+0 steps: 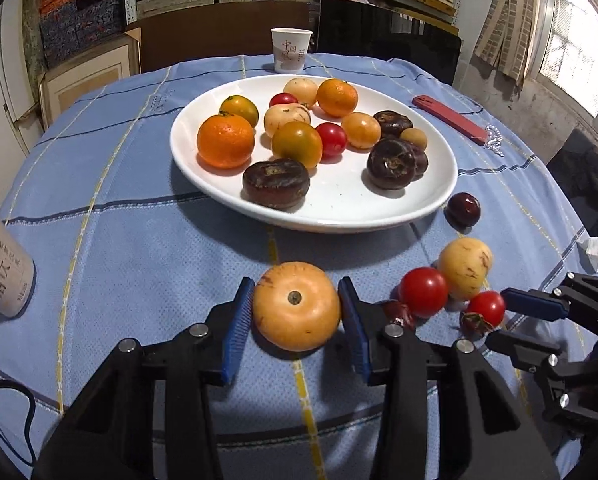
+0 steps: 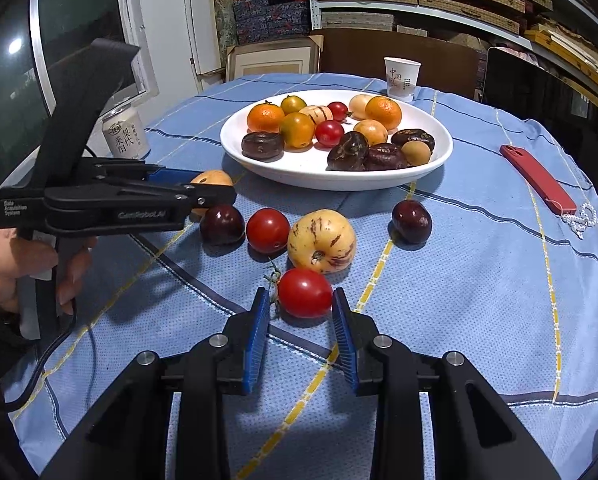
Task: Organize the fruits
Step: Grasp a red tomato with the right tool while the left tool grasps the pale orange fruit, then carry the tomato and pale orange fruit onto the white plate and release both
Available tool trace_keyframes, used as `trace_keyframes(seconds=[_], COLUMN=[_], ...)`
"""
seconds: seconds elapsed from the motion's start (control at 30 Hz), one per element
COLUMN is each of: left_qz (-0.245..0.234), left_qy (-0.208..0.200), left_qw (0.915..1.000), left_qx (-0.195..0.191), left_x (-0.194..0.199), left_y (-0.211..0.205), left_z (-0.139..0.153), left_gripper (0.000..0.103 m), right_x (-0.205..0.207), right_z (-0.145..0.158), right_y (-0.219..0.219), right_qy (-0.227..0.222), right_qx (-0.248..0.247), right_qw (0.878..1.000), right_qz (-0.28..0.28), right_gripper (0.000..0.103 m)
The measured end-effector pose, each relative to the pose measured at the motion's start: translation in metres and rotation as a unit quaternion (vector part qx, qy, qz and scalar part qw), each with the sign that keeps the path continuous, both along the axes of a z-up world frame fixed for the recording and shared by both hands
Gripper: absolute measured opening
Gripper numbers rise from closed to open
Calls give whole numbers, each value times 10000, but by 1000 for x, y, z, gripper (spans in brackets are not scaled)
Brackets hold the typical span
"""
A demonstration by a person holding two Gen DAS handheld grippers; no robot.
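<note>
A white plate (image 1: 379, 216) (image 2: 307, 176) holds several oranges, tomatoes, yellow and dark fruits. My left gripper (image 1: 297, 312) has its blue pads against both sides of a yellow-orange fruit (image 1: 297, 306) resting on the blue cloth; it also shows in the right wrist view (image 2: 213, 179). My right gripper (image 2: 301, 308) is open around a red tomato (image 2: 303, 292), pads apart from it. On the cloth lie another tomato (image 2: 268, 230), a striped yellow fruit (image 2: 321, 240) and two dark plums (image 2: 222, 224) (image 2: 411, 221).
A paper cup (image 1: 291, 50) stands behind the plate. A red phone (image 2: 537, 178) lies at the right. A drink can (image 2: 124, 132) stands at the left. The round table's edge curves close on both sides.
</note>
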State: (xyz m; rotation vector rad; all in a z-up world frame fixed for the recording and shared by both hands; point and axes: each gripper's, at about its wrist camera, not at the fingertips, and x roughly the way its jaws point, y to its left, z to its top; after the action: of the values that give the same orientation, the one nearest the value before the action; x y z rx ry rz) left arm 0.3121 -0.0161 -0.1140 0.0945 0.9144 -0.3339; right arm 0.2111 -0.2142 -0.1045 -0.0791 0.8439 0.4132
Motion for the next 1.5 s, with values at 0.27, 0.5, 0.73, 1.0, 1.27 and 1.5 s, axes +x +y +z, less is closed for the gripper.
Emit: trace_keyframes(seconds=[0.27, 0.5, 0.73, 1.0, 1.27, 1.5], left_qz=[46, -27, -37, -59, 55, 193], left_qy=[-371, -595, -949, -1480, -999, -498], left_qw=[9992, 9981, 9955, 9889, 9945, 9985], left_qx=[-108, -127, -70, -118, -311, -88], left_x=[-30, -51, -75, -64, 27, 97], left_y=[20, 22, 24, 14, -14, -22], left_z=[21, 39, 69, 132, 128, 79], left_gripper=[42, 42, 42, 42, 42, 42], right_x=[6, 7, -13, -9, 99, 174], right_z=[-5, -7, 33, 127, 137, 95], right_y=[6, 6, -2, -17, -9, 9], right_qy=[85, 189, -436, -1417, -1073, -517], right_qx=[-79, 24, 174, -64, -393, -256], right_qw=[9999, 9998, 9987, 9884, 9913, 9975], right_qz=[-37, 10, -192, -538, -661, -398], right_gripper=[37, 31, 31, 31, 31, 32])
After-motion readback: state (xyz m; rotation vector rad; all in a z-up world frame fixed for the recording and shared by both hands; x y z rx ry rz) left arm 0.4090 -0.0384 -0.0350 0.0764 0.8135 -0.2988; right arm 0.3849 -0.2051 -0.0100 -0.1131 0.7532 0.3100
